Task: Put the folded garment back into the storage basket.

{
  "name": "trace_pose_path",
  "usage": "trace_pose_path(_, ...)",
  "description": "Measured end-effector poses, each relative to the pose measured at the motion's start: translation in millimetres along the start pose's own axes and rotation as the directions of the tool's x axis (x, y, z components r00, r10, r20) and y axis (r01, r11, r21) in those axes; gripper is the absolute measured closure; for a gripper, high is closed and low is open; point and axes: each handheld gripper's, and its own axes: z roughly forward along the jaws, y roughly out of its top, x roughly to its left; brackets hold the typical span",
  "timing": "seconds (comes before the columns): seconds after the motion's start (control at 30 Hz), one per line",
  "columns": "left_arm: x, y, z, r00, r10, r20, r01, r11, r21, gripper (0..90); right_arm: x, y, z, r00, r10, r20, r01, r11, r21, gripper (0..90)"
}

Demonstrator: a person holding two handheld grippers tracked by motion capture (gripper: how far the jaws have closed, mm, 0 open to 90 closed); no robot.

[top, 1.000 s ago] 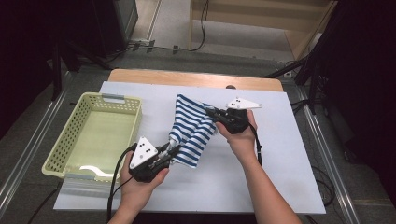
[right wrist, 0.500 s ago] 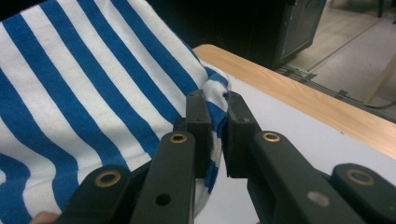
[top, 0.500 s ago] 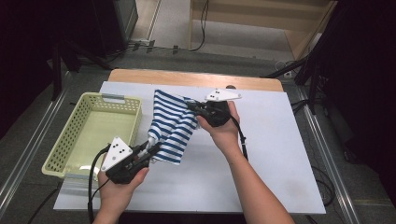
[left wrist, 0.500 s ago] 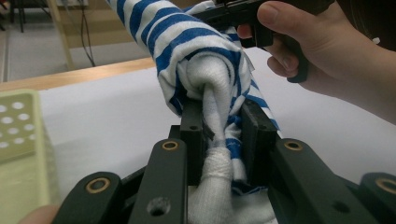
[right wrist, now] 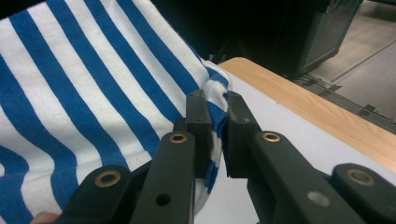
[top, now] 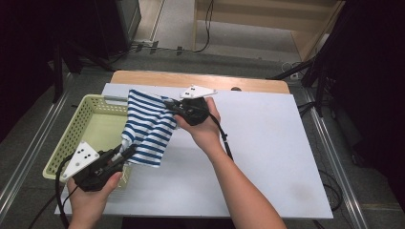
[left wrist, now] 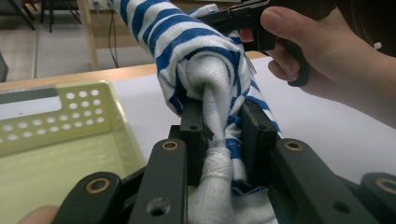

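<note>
- Here, the striped cloth [top: 148, 129], blue and white, hangs stretched between the two grippers, lifted off the white tabletop [top: 267, 143] and partly over the near-right edge of the pale green basket [top: 71, 129].
- Left gripper [top: 125, 153]: jaws clamped on a bunched lower corner of the cloth; in the left gripper view the fabric [left wrist: 205, 70] is squeezed into a narrow roll between the two black pads.
- Right gripper [top: 168, 106]: jaws closed on a folded upper edge of the cloth, seen pinched between the pads in the right gripper view [right wrist: 215, 105].
- Compared with the earlier frames, both hands have carried the cloth to the left across the tabletop and slightly upward; it lay over the middle of the white surface before and now reaches the basket's rim.
- The grip of each pair of jaws is unchanged since then, and the cloth keeps its slanting spread from upper right to lower left.
- The basket stands at the left edge of the tabletop, in the same place as before.
</note>
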Motion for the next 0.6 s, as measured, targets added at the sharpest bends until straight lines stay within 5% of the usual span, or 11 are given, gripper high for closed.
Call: trace_pose_path(0.6,43.5,1.1,-47.9,0.9971,-0.032,-0.068,0.031,0.9992,-0.026,73.8,43.9,35.5,51.8,0.997,-0.043,-0.065,0.043,0.999,0.004,81.2)
